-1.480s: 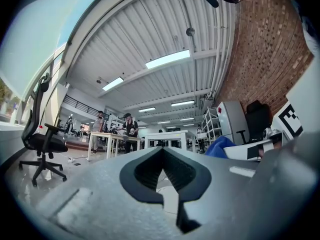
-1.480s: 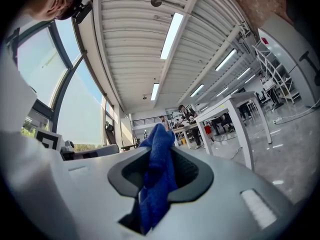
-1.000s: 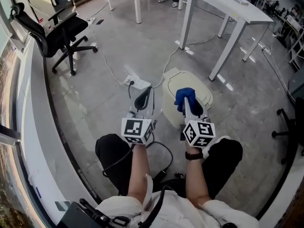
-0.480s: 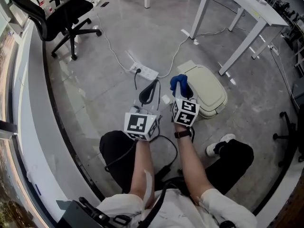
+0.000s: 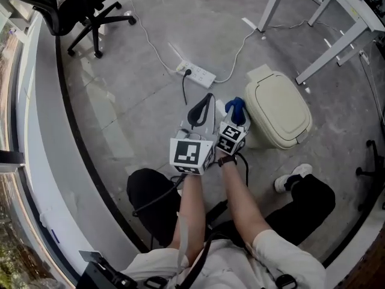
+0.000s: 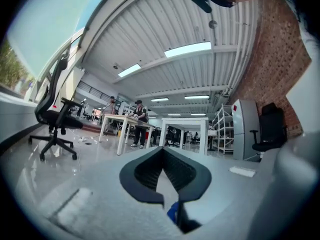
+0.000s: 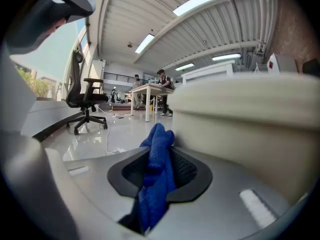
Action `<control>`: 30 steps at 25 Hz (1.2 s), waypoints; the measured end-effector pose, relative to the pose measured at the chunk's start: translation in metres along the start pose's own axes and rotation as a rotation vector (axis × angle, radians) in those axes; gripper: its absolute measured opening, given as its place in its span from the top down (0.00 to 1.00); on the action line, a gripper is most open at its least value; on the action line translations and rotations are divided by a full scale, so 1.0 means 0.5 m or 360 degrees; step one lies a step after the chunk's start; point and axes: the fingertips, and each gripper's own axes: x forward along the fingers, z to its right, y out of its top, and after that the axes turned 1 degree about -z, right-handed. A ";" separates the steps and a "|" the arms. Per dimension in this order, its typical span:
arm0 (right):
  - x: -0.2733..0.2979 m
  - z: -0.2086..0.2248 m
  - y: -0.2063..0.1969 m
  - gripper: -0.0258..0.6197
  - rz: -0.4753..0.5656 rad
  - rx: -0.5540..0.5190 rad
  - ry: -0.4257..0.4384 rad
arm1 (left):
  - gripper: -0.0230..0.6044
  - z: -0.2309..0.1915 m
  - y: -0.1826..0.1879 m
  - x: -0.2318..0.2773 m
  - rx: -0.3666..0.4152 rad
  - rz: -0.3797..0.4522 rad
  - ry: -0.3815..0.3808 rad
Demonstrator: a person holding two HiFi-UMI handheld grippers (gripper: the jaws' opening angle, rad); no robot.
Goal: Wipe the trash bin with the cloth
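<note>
HEAD VIEW: A person holds 2 grippers low over a polished grey concrete floor. A cream plastic trash bin with rounded corners and a closed lid stands there. The right gripper carries a blue cloth just beside the bin's left wall, though contact cannot be told. The left gripper hangs alongside, near a white power strip. LEFT GRIPPER VIEW: The left gripper's ribbed black jaws meet at the tips with nothing between them. They point across the floor toward a black office chair. RIGHT GRIPPER VIEW: The right gripper's jaws are clamped on the cloth, a soft, fuzzy fold that stands up past the tips and hangs limp below. The bin's smooth, matte side fills the right of the frame. The cloth looks light and floppy, so it is probably best kept bunched at its middle, with a free pad to press on the plastic. The bin appears to be a stiff, hollow, light shell that could slide on the slick floor under a push. The empty gripper might steady it at the lid or rim.
</note>
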 end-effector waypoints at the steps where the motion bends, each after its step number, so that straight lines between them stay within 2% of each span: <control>1: 0.014 0.008 -0.032 0.82 -0.0027 0.0036 -0.0018 | 0.97 -0.001 -0.007 0.010 -0.0035 -0.0007 0.0002; 5: 0.060 0.015 -0.165 0.82 -0.0170 0.0085 -0.0064 | 0.97 0.005 -0.047 0.028 -0.0002 -0.0078 -0.0035; 10: 0.122 0.019 -0.348 0.82 -0.0449 0.0146 -0.0054 | 0.97 -0.008 -0.092 0.026 0.0022 -0.0163 -0.0037; 15: 0.147 0.022 -0.441 0.82 -0.0577 0.0081 0.0020 | 0.97 -0.017 -0.105 0.025 0.0048 -0.0193 -0.0044; 17: 0.154 0.028 -0.492 0.82 -0.0686 0.0062 0.0047 | 0.97 -0.017 -0.100 0.024 0.0064 -0.0197 -0.0048; 20: 0.151 0.026 -0.558 0.82 -0.0857 -0.0012 0.0171 | 0.97 -0.020 -0.101 0.018 0.0043 -0.0185 -0.0037; 22: 0.128 0.024 -0.545 0.82 -0.0846 -0.0026 0.0240 | 0.97 -0.021 -0.101 0.014 -0.0002 -0.0182 -0.0014; 24: 0.092 0.022 -0.475 0.82 -0.0712 0.0001 0.0275 | 0.97 -0.017 -0.093 0.014 -0.0031 -0.0160 0.0002; 27: 0.016 0.022 -0.325 0.82 -0.0383 -0.0003 0.0296 | 0.97 -0.009 -0.064 0.006 -0.0027 -0.0102 0.0006; 30: -0.087 0.031 -0.143 0.82 -0.0041 -0.0054 0.0303 | 0.97 0.001 -0.028 -0.012 -0.0037 -0.0047 0.0012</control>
